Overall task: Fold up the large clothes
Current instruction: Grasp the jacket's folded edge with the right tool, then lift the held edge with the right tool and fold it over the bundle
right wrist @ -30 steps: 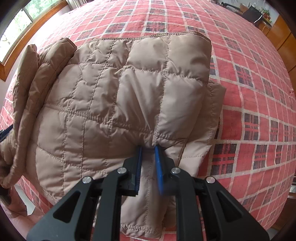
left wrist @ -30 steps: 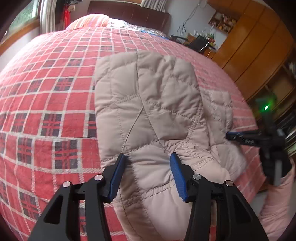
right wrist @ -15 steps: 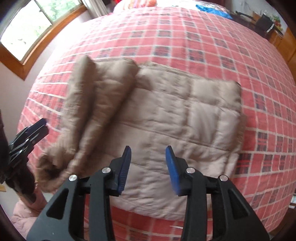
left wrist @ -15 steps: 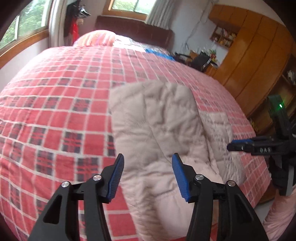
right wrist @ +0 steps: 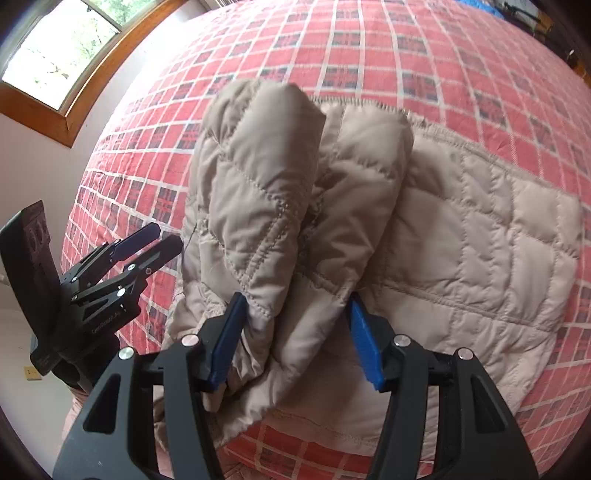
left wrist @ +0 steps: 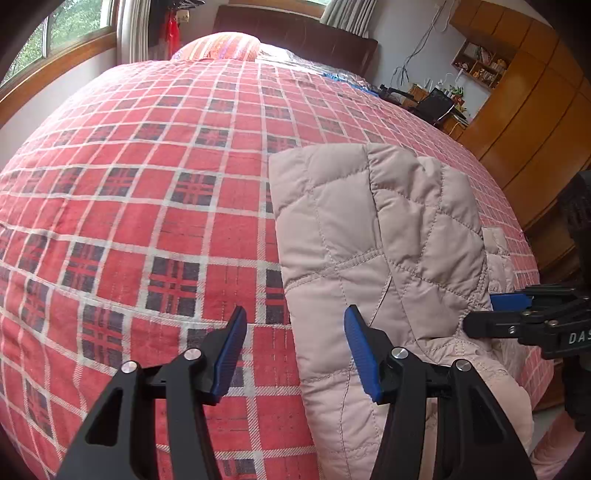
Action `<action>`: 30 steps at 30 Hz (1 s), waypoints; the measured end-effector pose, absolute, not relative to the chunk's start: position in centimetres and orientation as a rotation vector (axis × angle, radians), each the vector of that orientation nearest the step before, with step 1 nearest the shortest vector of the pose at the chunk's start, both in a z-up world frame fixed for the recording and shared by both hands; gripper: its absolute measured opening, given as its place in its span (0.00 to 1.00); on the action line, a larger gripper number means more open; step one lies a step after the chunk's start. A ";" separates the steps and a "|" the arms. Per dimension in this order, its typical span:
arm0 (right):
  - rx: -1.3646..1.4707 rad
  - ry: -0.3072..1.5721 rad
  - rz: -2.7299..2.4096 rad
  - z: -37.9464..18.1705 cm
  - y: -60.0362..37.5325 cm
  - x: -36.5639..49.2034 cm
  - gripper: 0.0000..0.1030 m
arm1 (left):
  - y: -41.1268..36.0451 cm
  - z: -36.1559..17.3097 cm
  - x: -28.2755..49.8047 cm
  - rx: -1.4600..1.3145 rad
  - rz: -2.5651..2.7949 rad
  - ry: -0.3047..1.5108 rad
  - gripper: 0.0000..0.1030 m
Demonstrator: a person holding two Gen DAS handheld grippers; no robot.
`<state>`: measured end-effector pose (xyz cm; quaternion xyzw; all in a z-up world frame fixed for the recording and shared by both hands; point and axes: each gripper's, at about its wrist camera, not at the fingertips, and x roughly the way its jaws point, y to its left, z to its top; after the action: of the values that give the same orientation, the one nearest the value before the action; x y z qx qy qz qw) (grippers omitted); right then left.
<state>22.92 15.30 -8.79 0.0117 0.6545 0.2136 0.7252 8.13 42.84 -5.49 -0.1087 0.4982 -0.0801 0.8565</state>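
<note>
A beige quilted jacket (left wrist: pixel 369 236) lies folded on the red plaid bed cover (left wrist: pixel 147 206), near the bed's front edge. My left gripper (left wrist: pixel 293 332) is open above the cover, with the jacket's left edge reaching between its fingers. In the right wrist view the jacket (right wrist: pixel 480 243) has two padded folds stacked on its left part. My right gripper (right wrist: pixel 295 321) is open, its blue pads (right wrist: pixel 229 332) on either side of the near end of those folds, not squeezing them. Each gripper shows in the other's view: the right gripper (left wrist: pixel 491 314) and the left gripper (right wrist: pixel 166 236).
A striped pillow (left wrist: pixel 218 46) and a dark headboard (left wrist: pixel 295 33) are at the bed's far end. Wooden cabinets (left wrist: pixel 524 110) and a cluttered desk (left wrist: pixel 436 103) stand to the right. Windows (right wrist: pixel 62 48) line the left wall. The bed's edge drops off just below the jacket.
My right gripper let go of the jacket's hem, opened, and moved left to the stacked folds' near end. My left gripper stayed open and shifted left, off the jacket's middle.
</note>
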 end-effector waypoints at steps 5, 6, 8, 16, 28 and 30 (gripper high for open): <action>0.008 1.445 0.484 -9.9 16.3 22.9 0.37 | 42.7 -5.6 8.1 -0.210 -0.154 1.028 0.54; 0.010 1.439 0.500 -9.9 16.4 22.7 0.29 | 42.8 -5.4 8.0 -0.209 -0.153 1.024 0.54; 0.014 1.426 0.518 -9.8 16.6 22.6 0.19 | 42.9 -5.3 8.0 -0.205 -0.148 1.017 0.54; 0.018 1.341 0.594 -6.4 15.7 21.4 0.12 | 42.4 -4.2 7.3 -0.192 -0.152 0.992 0.54; 0.100 1.158 0.525 0.3 6.8 19.7 0.11 | 38.1 -1.4 6.0 -0.145 -0.241 0.933 0.56; 0.117 1.153 0.485 0.2 4.5 19.5 0.11 | 36.8 -1.2 6.0 -0.133 -0.265 0.932 0.56</action>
<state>19.46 4.51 0.20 0.0549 0.5395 0.2269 0.8090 6.03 36.82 -1.21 -0.0641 0.4477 -0.1273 0.8827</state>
